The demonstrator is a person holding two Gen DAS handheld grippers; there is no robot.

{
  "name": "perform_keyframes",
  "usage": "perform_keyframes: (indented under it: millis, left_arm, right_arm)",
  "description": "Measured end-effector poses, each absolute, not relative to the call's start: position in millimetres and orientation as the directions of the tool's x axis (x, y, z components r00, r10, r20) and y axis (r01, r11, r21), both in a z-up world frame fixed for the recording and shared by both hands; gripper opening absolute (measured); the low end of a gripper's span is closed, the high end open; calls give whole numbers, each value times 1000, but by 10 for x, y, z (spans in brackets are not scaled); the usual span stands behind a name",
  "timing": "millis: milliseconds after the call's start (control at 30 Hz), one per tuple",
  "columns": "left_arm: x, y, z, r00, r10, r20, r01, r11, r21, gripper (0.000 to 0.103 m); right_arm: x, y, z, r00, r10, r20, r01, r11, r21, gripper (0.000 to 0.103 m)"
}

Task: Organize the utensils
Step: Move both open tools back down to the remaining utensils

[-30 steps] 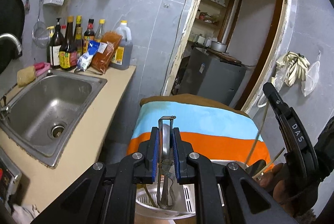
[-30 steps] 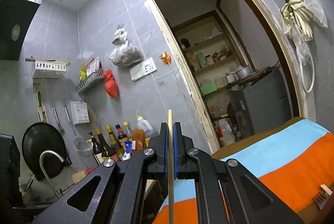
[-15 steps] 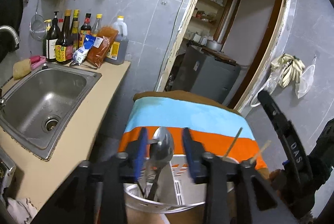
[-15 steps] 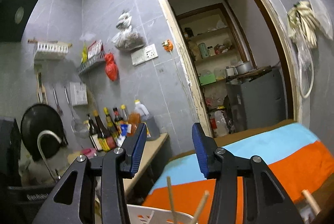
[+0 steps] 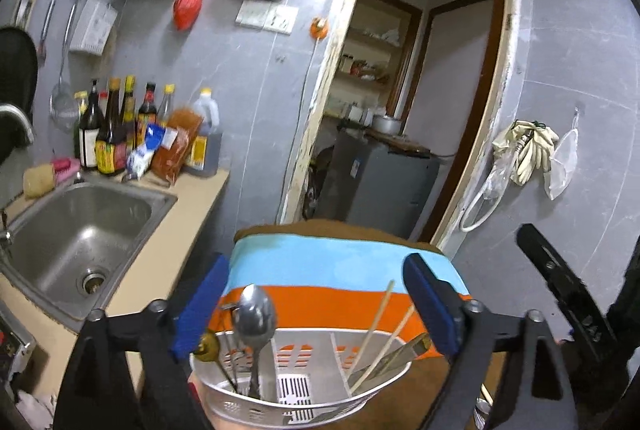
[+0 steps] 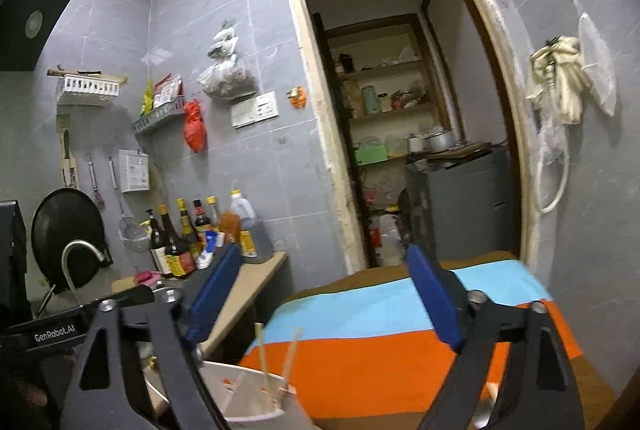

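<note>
Both tools have just opened wide, empty — spoon and chopsticks released, standing in the holder.

my left gripper has just opened wide, nothing pressed between its pads. right under it the white holder is crowded: a spoon and thin handles stand up on its left, two chopsticks lean up on its right; only the middle slot is clear. my right gripper has just opened too, empty, with free air ahead over the striped cloth. the chopstick tips poke up near left of it. to the far left, the counter edge and sink hem me in.
</note>
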State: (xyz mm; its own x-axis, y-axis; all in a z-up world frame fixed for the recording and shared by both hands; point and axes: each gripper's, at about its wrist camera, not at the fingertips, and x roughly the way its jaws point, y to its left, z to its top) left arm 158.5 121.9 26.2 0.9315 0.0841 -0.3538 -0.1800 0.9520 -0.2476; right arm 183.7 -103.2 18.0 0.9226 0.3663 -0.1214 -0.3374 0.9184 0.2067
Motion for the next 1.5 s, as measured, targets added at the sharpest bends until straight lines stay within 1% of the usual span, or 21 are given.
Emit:
perform_keyframes:
  millis: [33, 100, 267, 367, 567, 800, 867, 967, 1233, 1333, 1400, 1500]
  left_arm:
    - [1571, 1157, 280, 935, 90, -342, -179, 955, -238, 95]
    - [1549, 1029, 318, 942, 99, -321, -176, 959, -221, 100]
    - [1513, 687, 416, 954, 100, -283, -156, 971, -182, 102]
    - [1493, 455, 474, 961, 95, -258, -139, 977, -160, 102]
    - [1498, 11, 494, 973, 56, -224, -93, 983, -157, 102]
    - [1562, -436, 364, 970, 28, -241, -63, 988, -142, 102]
    - [1593, -558, 300, 967, 14, -256, -52, 988, -144, 102]
    - [1674, -716, 137, 953, -11, -303, -40, 986, -162, 102]
    - [2002, -876, -366, 881, -41, -471, -56, 980, -191, 102]
    - [2162, -863, -613, 830, -73, -553, -56, 975, -213, 102]
    - [2216, -848, -741, 806, -84, -586, -67, 971, -231, 102]
    - [2312, -780, -944, 769, -74, -635, -109, 963, -245, 102]
  right_arm:
    - [1810, -1093, 208, 926, 357, -123, -329, 923, 199, 89]
    - [1742, -1260, 263, 932, 339, -124, -315, 932, 181, 96]
    - [1644, -1632, 371, 941, 306, -144, -283, 946, 160, 101]
    - [1610, -1829, 423, 943, 290, -160, -270, 953, 138, 101]
    - [1556, -2315, 458, 945, 256, -204, -242, 966, 90, 101]
    - [1629, -2825, 302, 938, 232, -259, -218, 972, 84, 101]
    - [1668, -2919, 252, 936, 226, -269, -210, 974, 89, 101]
    - [1733, -3073, 151, 934, 220, -283, -200, 975, 97, 101]
    - [1939, -3305, -293, 905, 224, -362, -198, 974, 107, 101]
    - [2056, -3324, -554, 877, 228, -423, -201, 974, 108, 101]
    - [2159, -3300, -771, 845, 221, -488, -197, 975, 100, 101]
    - [2250, -3276, -1024, 807, 226, -545, -197, 974, 112, 101]
